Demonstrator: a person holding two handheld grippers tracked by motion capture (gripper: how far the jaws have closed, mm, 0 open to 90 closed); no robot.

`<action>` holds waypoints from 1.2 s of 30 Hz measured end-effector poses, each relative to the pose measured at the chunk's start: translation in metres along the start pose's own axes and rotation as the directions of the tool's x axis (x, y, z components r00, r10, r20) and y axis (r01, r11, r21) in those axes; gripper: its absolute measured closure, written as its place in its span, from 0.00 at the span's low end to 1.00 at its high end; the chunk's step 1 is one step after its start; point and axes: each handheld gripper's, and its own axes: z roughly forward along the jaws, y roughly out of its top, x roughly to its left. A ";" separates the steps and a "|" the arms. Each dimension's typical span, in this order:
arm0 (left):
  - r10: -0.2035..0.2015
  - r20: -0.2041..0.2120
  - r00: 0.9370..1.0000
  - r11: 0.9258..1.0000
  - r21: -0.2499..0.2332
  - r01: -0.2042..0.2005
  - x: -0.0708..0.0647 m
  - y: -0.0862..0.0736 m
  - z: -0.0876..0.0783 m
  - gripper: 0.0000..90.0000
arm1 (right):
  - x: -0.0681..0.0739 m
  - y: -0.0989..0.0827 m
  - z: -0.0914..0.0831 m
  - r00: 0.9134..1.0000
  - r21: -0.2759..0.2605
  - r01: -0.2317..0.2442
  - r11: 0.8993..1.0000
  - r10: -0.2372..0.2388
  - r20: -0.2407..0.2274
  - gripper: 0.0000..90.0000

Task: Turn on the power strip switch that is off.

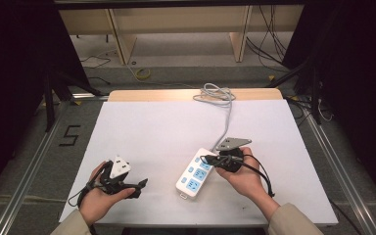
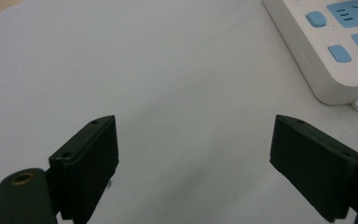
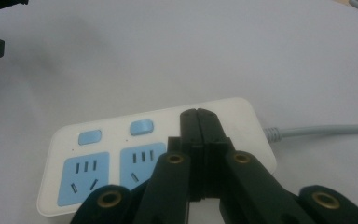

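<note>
White paper covers the desk (image 1: 152, 127), where the left hand-held gripper (image 1: 136, 187) rests near the front edge with jaws wide apart, the right hand-held gripper (image 3: 199, 122) hovers closed over the power strip (image 1: 196, 172), and its grey cord (image 1: 226, 115) runs toward the far edge.

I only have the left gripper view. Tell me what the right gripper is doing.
Observer: The right gripper is shut, jaws pressed together with nothing between them, over the power strip.
Operator: Report which end of the strip.
Observer: The end where its grey cord leaves, in front of a third socket next to the two blue sockets.
Operator: Say where that cord runs.
Observer: To the table's far edge, where it lies bunched in loops.
</note>
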 end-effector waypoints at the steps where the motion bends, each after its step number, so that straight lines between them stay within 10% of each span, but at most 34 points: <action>1: 0.000 0.000 1.000 1.000 0.000 0.000 0.000 0.000 0.000 0.16 | 0.000 0.000 0.000 1.000 0.002 0.000 1.000 0.000 -0.001 1.00; 36: -0.001 0.004 1.000 1.000 -0.002 0.001 0.000 0.000 0.000 0.16 | 0.006 0.009 0.016 0.999 0.036 0.004 0.999 -0.003 -0.032 1.00</action>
